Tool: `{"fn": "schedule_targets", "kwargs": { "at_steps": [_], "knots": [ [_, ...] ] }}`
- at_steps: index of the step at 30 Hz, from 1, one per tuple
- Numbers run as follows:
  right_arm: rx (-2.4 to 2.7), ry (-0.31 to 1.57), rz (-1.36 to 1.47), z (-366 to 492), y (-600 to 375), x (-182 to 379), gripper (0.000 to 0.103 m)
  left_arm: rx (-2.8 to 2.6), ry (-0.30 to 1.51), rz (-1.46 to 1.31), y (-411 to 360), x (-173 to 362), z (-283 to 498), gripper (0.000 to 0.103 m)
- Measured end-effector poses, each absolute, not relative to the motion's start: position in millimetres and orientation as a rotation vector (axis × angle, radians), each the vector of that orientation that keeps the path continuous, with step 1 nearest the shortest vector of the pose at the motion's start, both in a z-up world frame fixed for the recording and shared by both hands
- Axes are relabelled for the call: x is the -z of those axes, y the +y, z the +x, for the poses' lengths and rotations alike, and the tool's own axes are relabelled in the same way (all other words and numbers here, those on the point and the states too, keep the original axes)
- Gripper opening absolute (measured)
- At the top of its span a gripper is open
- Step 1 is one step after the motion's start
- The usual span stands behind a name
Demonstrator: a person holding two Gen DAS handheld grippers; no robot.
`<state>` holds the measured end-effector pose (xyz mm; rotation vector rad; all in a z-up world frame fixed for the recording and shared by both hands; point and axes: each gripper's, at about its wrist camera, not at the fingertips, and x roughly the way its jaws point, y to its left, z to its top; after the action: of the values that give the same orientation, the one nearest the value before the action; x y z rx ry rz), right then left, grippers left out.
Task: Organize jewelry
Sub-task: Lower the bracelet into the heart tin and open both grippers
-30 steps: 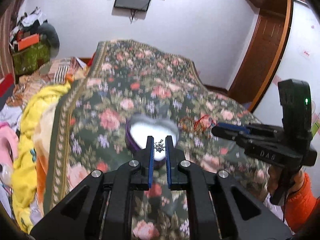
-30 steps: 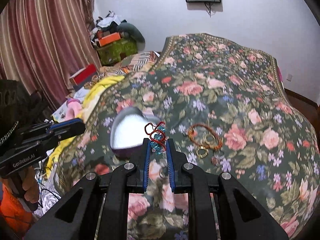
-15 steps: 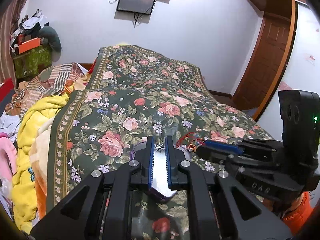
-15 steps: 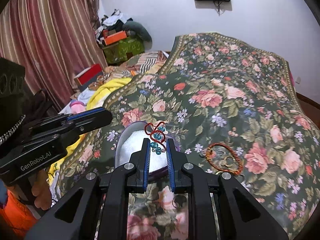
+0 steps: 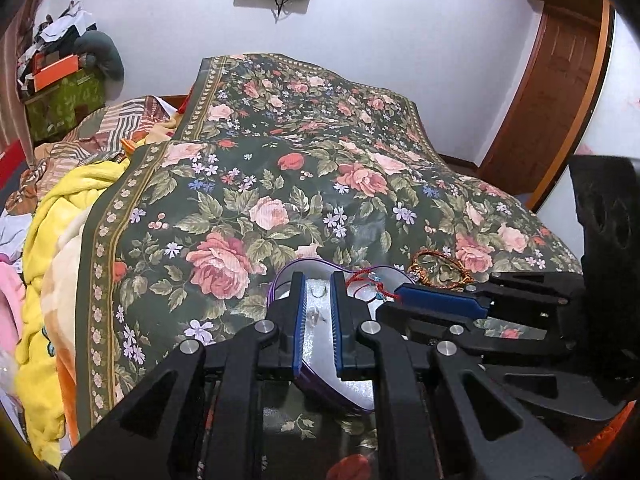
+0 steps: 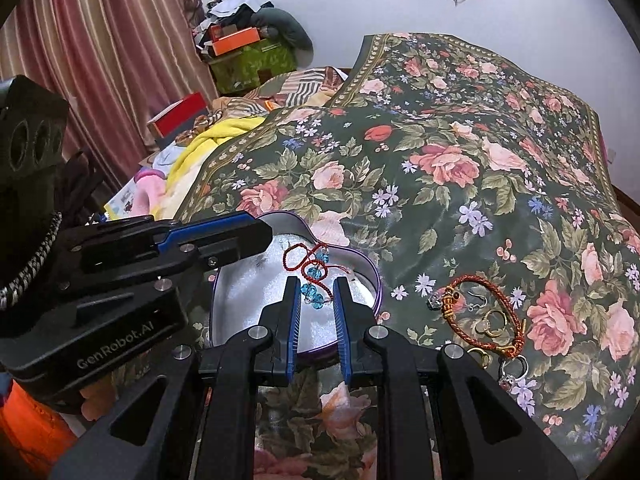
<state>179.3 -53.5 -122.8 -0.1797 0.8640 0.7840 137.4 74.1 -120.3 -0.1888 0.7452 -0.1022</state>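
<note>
A heart-shaped purple tin (image 6: 256, 324) with a silvery white inside lies on the floral bedspread; it also shows in the left wrist view (image 5: 352, 380). My left gripper (image 5: 319, 280) hovers over the tin, slightly open and empty, with a small silver pendant (image 5: 313, 314) lying in the tin below it. My right gripper (image 6: 316, 286) is slightly open over the tin; the red cord bracelet with blue beads (image 6: 310, 268) lies between and past its fingertips, apparently released. An orange braided bracelet (image 6: 480, 312), gold rings (image 6: 494, 324) and other small pieces lie right of the tin.
The floral bedspread (image 6: 460, 152) covers the bed. A yellow blanket (image 5: 48, 248) and clothes pile up at the left edge. Boxes (image 6: 248, 52) stand by the curtain at the back. A wooden door (image 5: 556, 80) is at the right.
Both grippers moved down over the tin and opened a little. The silver pendant dropped from the left gripper into the tin. The red bracelet now rests loose in the tin.
</note>
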Motion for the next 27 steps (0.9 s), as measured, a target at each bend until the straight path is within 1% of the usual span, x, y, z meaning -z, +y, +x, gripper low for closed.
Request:
{"fn": "schedule_targets", "kwargs": {
  "at_steps": [4,6,9,15,16,18,20,23,26,27],
  "knots": [
    [-0.774,0.862,-0.205,178.2,-52.2,123.0,0.017,0.097,0.745,-0.171,71.8,117.5,135.9,0.01],
    [-0.77,0.855,-0.211,177.1,-53.9,121.3,0.022,0.092,0.738,-0.165,71.1,114.0,133.9,0.017],
    [-0.767,0.839,-0.196,175.0,-61.8,113.9,0.025,0.081,0.719,-0.156,71.1,106.4,129.1,0.026],
    [-0.726,0.775,-0.155,168.9,-88.6,88.3,0.027,0.072,0.677,-0.148,70.1,84.7,114.8,0.027],
    [-0.718,0.767,-0.148,167.9,-93.8,84.4,0.028,0.07,0.669,-0.145,69.4,80.4,112.0,0.028],
    [-0.689,0.739,-0.132,164.7,-108.8,74.3,0.038,0.067,0.646,-0.138,68.1,70.4,104.4,0.033],
    [-0.663,0.71,-0.129,160.0,-121.2,66.3,0.042,0.066,0.623,-0.125,64.6,61.1,96.7,0.035],
    [-0.627,0.683,-0.137,152.4,-137.4,58.1,0.042,0.075,0.619,-0.099,56.0,53.9,89.0,0.036],
    [-0.602,0.675,-0.13,146.2,-154.1,54.1,0.043,0.086,0.628,-0.079,44.5,53.2,84.4,0.042],
    [-0.594,0.675,-0.129,144.1,-159.3,54.0,0.043,0.094,0.634,-0.075,39.1,54.3,83.0,0.043]
  ]
}}
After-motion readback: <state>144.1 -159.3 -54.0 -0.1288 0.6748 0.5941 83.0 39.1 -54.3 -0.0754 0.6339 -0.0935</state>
